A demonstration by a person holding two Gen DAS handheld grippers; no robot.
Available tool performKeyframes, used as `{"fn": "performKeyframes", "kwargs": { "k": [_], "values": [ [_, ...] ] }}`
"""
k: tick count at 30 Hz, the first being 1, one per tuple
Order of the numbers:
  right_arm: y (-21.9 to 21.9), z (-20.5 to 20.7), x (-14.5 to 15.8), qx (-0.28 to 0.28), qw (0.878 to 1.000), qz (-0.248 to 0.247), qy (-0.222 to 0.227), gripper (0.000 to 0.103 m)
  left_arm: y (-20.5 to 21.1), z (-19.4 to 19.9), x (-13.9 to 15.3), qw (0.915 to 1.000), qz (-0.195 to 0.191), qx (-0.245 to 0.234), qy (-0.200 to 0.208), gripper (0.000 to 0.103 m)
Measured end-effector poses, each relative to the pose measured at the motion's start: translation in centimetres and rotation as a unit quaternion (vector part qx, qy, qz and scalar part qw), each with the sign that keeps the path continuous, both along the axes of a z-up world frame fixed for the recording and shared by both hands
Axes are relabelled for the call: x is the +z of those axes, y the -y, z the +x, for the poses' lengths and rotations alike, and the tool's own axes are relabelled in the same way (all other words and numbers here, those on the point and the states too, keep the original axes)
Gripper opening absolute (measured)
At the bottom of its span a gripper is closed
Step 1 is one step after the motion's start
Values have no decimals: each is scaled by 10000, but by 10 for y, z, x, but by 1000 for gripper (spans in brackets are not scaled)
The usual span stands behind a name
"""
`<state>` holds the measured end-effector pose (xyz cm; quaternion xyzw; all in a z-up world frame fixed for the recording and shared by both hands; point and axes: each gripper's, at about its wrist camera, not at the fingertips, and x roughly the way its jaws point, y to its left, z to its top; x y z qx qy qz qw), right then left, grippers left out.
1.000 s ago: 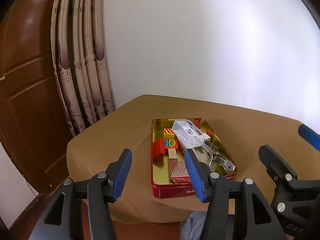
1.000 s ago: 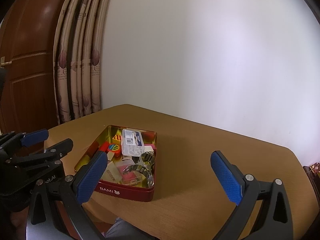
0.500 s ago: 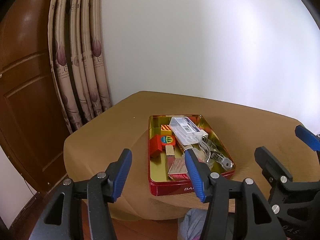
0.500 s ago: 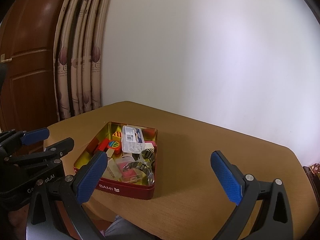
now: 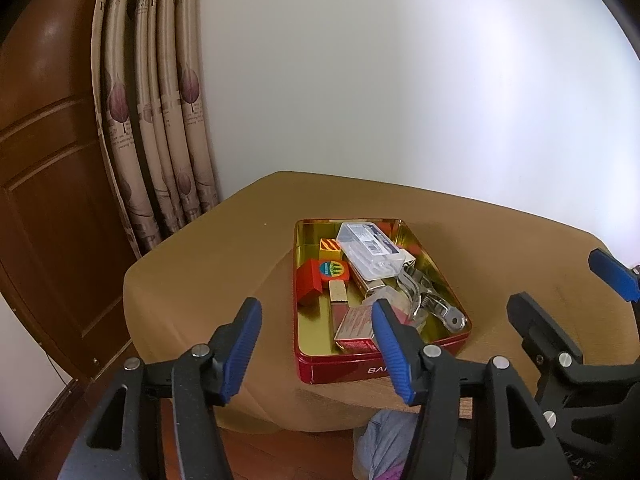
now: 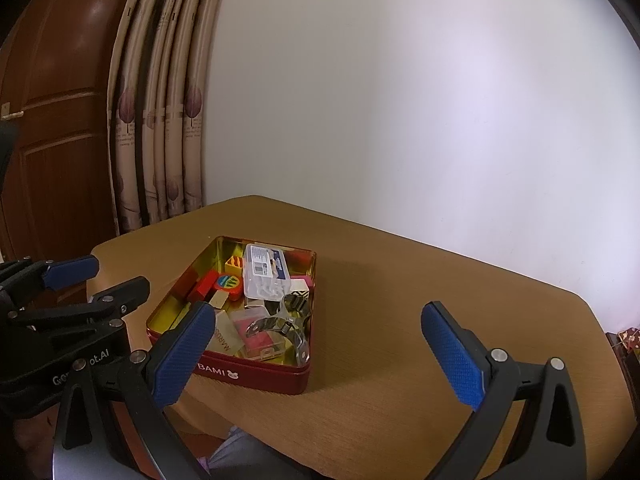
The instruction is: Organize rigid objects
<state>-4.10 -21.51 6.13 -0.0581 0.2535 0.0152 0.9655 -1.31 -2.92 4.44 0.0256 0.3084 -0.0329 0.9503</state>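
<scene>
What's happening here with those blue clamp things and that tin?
A person holds two blue-padded claws, the left claw and the right claw, both open and empty, short of a red rectangular metal tin on a tan table. The tin holds a clear plastic case, toy blocks and a metal clip. Nothing is gripped yet.

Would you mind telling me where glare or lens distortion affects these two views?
Left wrist view: the white wall washes out brightly at upper right, and the curtain bows from the fisheye. Right wrist view: softer wall glow, the door curves, the tin stays sharp.
</scene>
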Motion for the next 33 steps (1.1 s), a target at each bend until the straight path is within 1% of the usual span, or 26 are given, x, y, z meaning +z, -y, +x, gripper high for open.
{"fn": "performKeyframes", "kwargs": {
  "k": [7,10,12,13,14,15,17,20,22,24,33],
  "values": [
    [0,0,-1,-1,10000,-2,-42,102,0,1,-1,10000,3,2,-41,60],
    [2,1,-2,9,10000,-1,-59,102,1,1,-3,10000,24,20,-38,63],
    [3,2,-2,12,10000,12,-57,102,0,1,-4,10000,30,53,-3,69],
    [3,2,-2,7,10000,23,-63,102,-1,1,-4,10000,-6,44,6,70],
    [4,2,-2,-3,10000,35,-69,102,-1,1,-5,10000,-64,34,-16,72],
    [5,2,-2,-15,10000,50,-68,102,-2,2,-5,9999,-99,54,-34,79],
    [7,4,-2,-18,9999,78,-82,102,-6,4,-7,9997,-208,98,-73,85],
    [8,5,-2,-6,9999,77,-80,102,-8,2,-9,9994,-343,84,-45,85],
    [7,5,-2,2,10000,60,-52,102,-8,-1,-8,9994,-311,117,93,85],
    [7,5,-2,4,10000,49,-45,102,-8,-3,-6,9994,-283,136,147,85],
    [7,4,-2,4,10000,60,-52,102,-8,-6,-4,9994,-279,128,180,85]
  ]
}}
